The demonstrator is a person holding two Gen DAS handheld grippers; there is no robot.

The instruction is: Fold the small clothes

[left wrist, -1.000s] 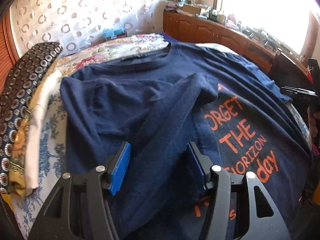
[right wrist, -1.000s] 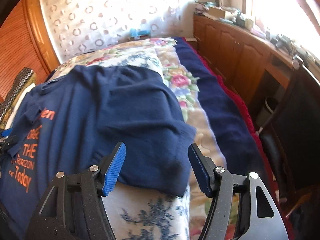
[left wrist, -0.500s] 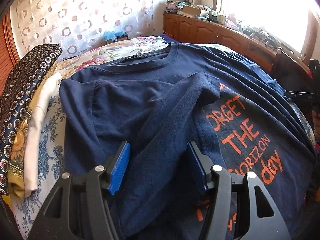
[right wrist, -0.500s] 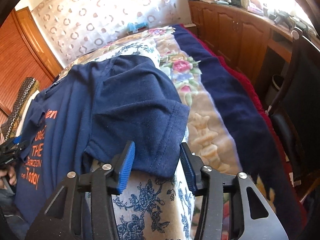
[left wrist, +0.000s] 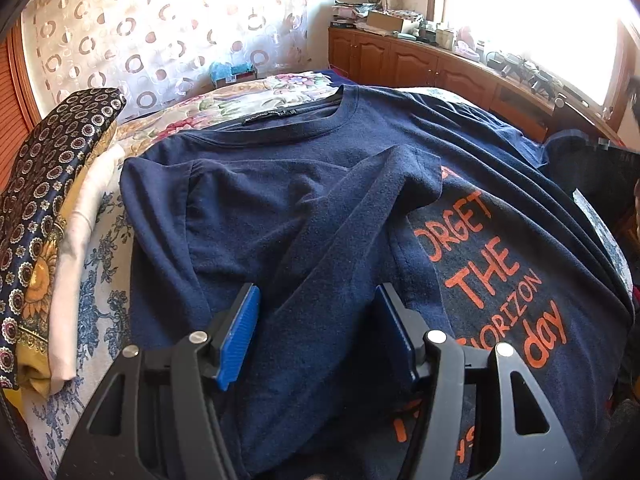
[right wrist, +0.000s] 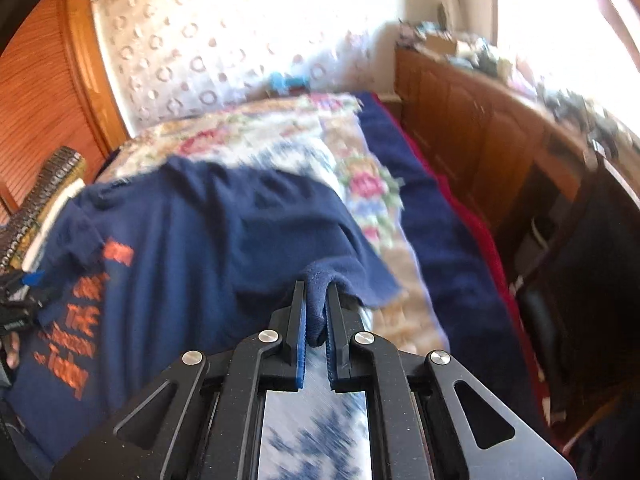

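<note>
From the left wrist view, the navy T-shirt (left wrist: 304, 208) lies spread face up on the bed (left wrist: 100, 280), its neckline toward the headboard end and its orange lettering (left wrist: 492, 264) reading down the right half. One short sleeve (left wrist: 384, 200) is folded inward across the chest, ending beside the print. The left claw (left wrist: 316, 332) stands wide, its blue pads (left wrist: 240, 332) on either side of that folded sleeve without closing on it. A stack of folded cloths (left wrist: 52, 216) (dark patterned on top, yellow and white beneath) sits at the bed's left edge.

The right wrist view, blurred by motion, shows what the other does not: the right claw (right wrist: 316, 320) is nearly closed, pinching a bunched fold of the shirt's other sleeve (right wrist: 320, 280) between its pads at the shirt's far side. The left claw (right wrist: 20, 300) appears small at the left edge, over the lettering.

The bed carries a blue-and-white floral sheet (right wrist: 312, 432), a flowered blanket (right wrist: 360, 184) and a dark blue cover (right wrist: 440, 240) along its side. Wooden cabinets (left wrist: 420, 68) with cluttered tops run under a bright window (left wrist: 540, 12); a curtain with ring patterns (left wrist: 160, 40) hangs behind the bed, and a slatted wooden door (right wrist: 44, 100) stands to the left.
</note>
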